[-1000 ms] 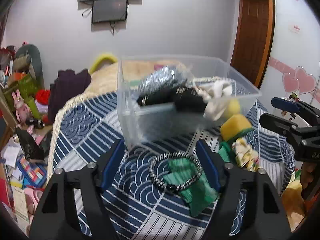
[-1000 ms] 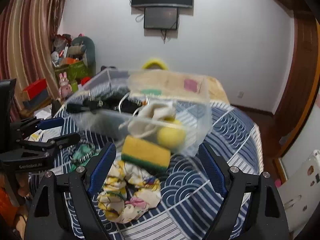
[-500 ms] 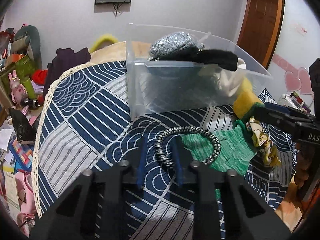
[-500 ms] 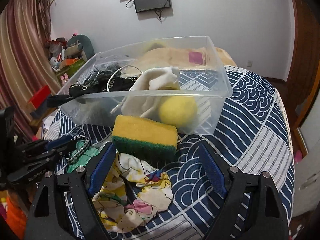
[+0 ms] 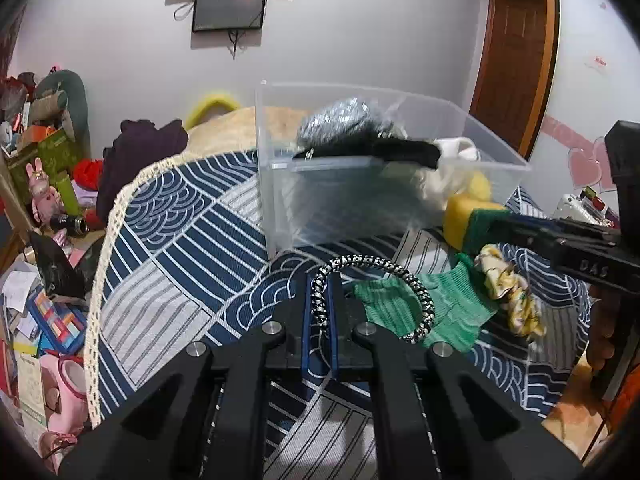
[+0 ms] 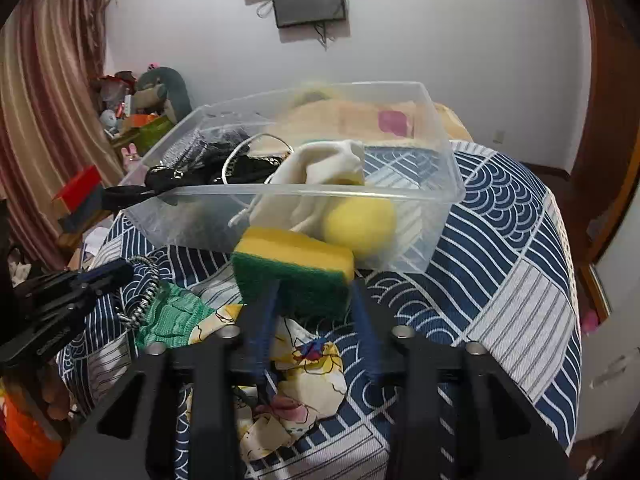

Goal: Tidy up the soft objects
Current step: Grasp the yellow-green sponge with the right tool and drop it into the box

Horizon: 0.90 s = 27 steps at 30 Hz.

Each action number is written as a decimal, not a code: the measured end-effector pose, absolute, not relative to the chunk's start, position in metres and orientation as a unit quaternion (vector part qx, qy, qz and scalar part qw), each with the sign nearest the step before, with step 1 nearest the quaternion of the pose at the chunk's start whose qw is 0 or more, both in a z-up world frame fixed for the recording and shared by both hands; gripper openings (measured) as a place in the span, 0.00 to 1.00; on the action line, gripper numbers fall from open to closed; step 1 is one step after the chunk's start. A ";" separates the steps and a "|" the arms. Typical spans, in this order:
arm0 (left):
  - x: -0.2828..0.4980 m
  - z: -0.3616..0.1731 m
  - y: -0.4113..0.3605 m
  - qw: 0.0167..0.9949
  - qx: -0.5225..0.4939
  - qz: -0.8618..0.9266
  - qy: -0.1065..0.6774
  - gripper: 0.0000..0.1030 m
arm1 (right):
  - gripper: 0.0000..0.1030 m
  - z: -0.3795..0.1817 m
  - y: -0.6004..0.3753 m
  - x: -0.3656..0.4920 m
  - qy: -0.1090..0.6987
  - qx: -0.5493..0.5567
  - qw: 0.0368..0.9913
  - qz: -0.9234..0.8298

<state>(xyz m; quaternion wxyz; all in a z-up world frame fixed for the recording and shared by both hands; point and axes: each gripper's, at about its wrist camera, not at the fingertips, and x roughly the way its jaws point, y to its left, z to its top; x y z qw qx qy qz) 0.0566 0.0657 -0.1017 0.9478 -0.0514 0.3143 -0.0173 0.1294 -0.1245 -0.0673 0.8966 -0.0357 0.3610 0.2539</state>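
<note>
My left gripper (image 5: pixel 320 300) is shut on a black-and-white braided hair ring (image 5: pixel 376 264), pinching its left side just above the patterned cloth. The ring lies partly over a green knit cloth (image 5: pixel 452 308). My right gripper (image 6: pixel 314 300) is shut on a yellow-and-green sponge (image 6: pixel 294 268) in front of the clear plastic bin (image 6: pixel 440 200). A floral scrunchie (image 6: pixel 304 380) lies under the right gripper and also shows in the left wrist view (image 5: pixel 508 292). The bin holds a yellow ball (image 6: pixel 360 222), a white cloth (image 6: pixel 320 168) and black and silver items (image 5: pixel 340 128).
The blue wave-patterned cloth (image 6: pixel 500 240) covers a round table with a lace edge (image 5: pixel 104 260). Toys, boxes and papers clutter the floor at the left (image 5: pixel 44 240). A dark garment (image 5: pixel 140 156) and a beige bed lie behind the bin. A wooden door (image 5: pixel 512 48) stands at the right.
My left gripper has closed on the braided ring and holds it. My right gripper has moved in and closed on the sponge, which was lying between its open jaws before.
</note>
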 end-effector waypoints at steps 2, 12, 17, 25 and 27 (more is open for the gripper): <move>0.054 -0.098 0.065 0.949 -0.053 -0.019 0.309 0.06 | 0.82 -0.065 -0.125 0.130 0.358 -0.020 0.897 0.260; 0.045 -0.075 0.061 0.958 -0.054 -0.027 0.281 0.06 | 0.71 -0.071 -0.098 0.144 0.361 -0.048 0.897 0.250; 0.040 -0.059 0.064 0.964 -0.058 -0.027 0.257 0.06 | 0.59 -0.068 -0.100 0.131 0.341 -0.066 0.903 0.252; 0.042 -0.032 0.067 0.973 -0.056 -0.026 0.222 0.06 | 0.59 -0.025 -0.110 0.104 0.264 -0.065 0.927 0.260; 0.046 -0.027 0.067 0.975 -0.059 -0.025 0.214 0.06 | 0.59 -0.014 -0.115 0.105 0.247 -0.055 0.933 0.257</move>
